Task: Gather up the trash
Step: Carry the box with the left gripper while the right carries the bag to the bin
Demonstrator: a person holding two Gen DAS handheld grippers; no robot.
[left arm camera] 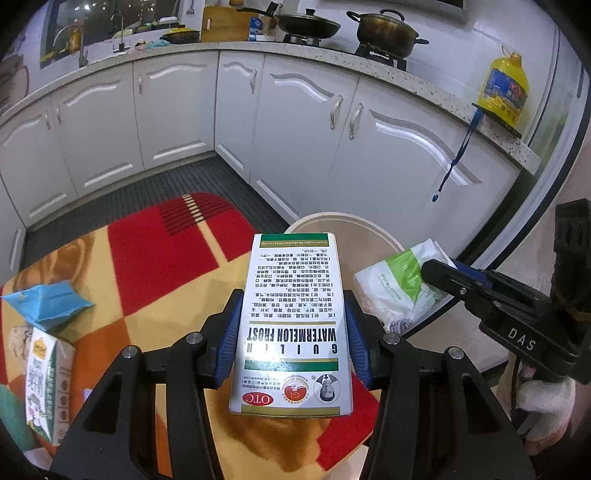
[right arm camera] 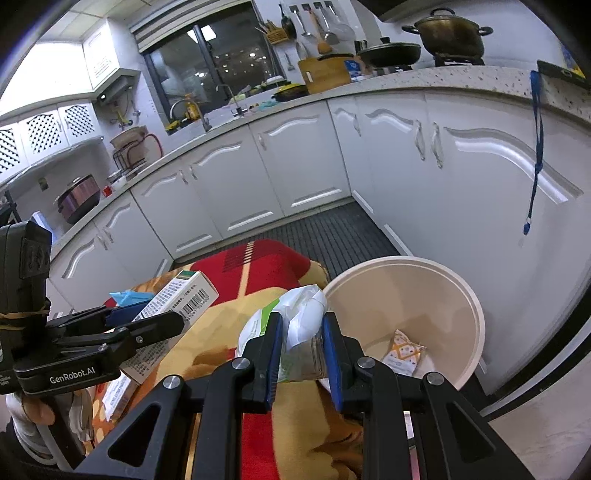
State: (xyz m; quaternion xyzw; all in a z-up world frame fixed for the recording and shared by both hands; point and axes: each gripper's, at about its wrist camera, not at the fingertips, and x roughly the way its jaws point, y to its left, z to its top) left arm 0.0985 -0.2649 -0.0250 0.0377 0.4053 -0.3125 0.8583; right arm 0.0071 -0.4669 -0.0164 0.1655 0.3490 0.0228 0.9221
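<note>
the left gripper [left arm camera: 291, 328] pinches the medicine box [left arm camera: 291, 317] and the right gripper [right arm camera: 301, 350] pinches the crumpled white packet [right arm camera: 295, 314], both beside the beige bin [right arm camera: 476, 314], likely for dropping in.

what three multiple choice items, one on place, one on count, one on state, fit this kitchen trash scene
1. Where does the small orange-patterned packet lie?
A. on the countertop
B. inside the round cream plastic bin
C. on the dark floor mat

2. How many dark metal pots stand on the stove burners?
A. two
B. four
C. none

3. What does the left gripper grip?
A. nothing
B. the crumpled white and green plastic wrapper
C. the white cardboard medicine box with green stripes

Answers: 1 B, the packet rests at the bin's bottom. 2 A, a lidded pan and a deep pot show. 3 C, the blue pads press the box's sides, while the right gripper pinches the wrapper.
</note>
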